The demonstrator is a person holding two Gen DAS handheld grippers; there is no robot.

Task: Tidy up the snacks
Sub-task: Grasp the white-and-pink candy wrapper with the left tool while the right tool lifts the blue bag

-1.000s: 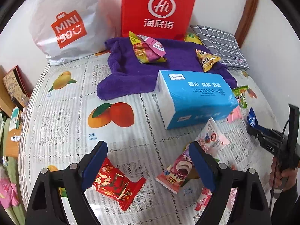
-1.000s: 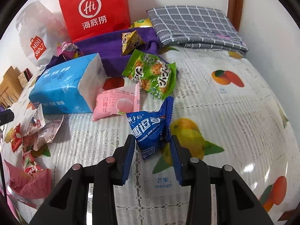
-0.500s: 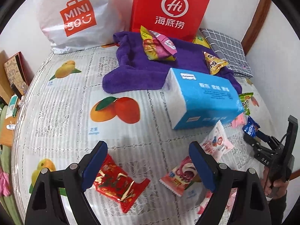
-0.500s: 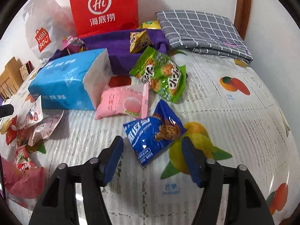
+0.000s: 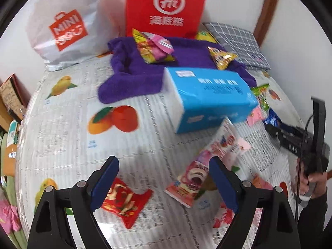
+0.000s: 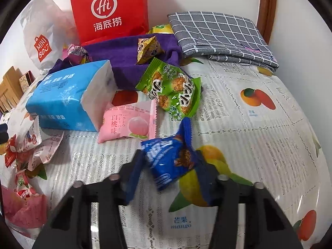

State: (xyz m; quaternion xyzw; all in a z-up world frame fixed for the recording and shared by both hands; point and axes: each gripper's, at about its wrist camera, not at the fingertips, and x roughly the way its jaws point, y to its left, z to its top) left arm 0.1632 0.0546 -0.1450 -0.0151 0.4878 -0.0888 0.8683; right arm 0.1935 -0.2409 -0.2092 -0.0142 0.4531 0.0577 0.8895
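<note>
A blue cookie packet (image 6: 170, 158) lies on the fruit-print tablecloth between the fingers of my right gripper (image 6: 169, 178), which is open around it. Beyond it lie a pink peach packet (image 6: 127, 124) and a green biscuit packet (image 6: 173, 92). My left gripper (image 5: 164, 184) is open and empty above the cloth. A red snack packet (image 5: 124, 203) lies by its left finger and a pink strawberry packet (image 5: 193, 182) by its right finger. The right gripper (image 5: 276, 131) shows at the right edge of the left wrist view.
A blue tissue pack (image 5: 209, 95) lies mid-table. A purple towel (image 5: 132, 76) behind it carries two snack packets. A red paper bag (image 5: 166, 6), a white Miniso bag (image 5: 64, 25) and a folded grey checked cloth (image 6: 222, 35) stand at the back. More snacks lie at left (image 6: 22, 149).
My right gripper let go of the blue cookie packet and opened; the packet now lies between its fingers. My left gripper shifted slightly and stays open.
</note>
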